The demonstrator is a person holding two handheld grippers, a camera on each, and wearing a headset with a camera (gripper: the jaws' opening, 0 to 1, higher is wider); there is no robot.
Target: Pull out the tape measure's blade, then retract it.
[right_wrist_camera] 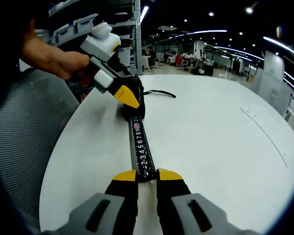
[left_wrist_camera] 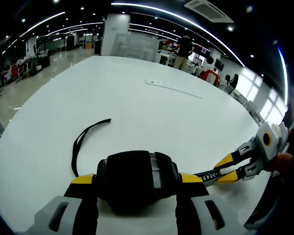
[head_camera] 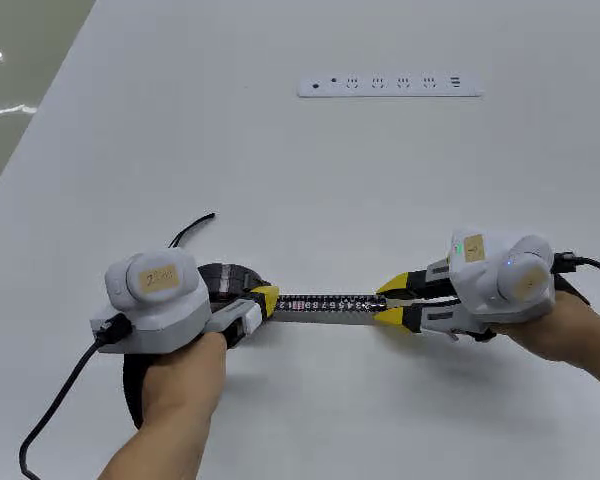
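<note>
The black tape measure case (head_camera: 230,283) (left_wrist_camera: 137,178) sits on the white table (head_camera: 310,170), clamped between the yellow-tipped jaws of my left gripper (head_camera: 263,302) (left_wrist_camera: 137,180). Its black wrist strap (left_wrist_camera: 83,139) trails behind on the table. The blade (head_camera: 328,304) (right_wrist_camera: 139,147) runs out to the right, dark with white numbers. My right gripper (head_camera: 392,301) (right_wrist_camera: 146,174) is shut on the blade's free end. In the right gripper view the case (right_wrist_camera: 135,94) lies at the far end of the blade, with the left gripper on it.
A white power strip (head_camera: 388,85) (left_wrist_camera: 174,87) lies flat near the far edge of the table. The table's left edge (head_camera: 35,130) drops to a glossy floor. A grey mesh chair (right_wrist_camera: 34,142) stands beside the table in the right gripper view.
</note>
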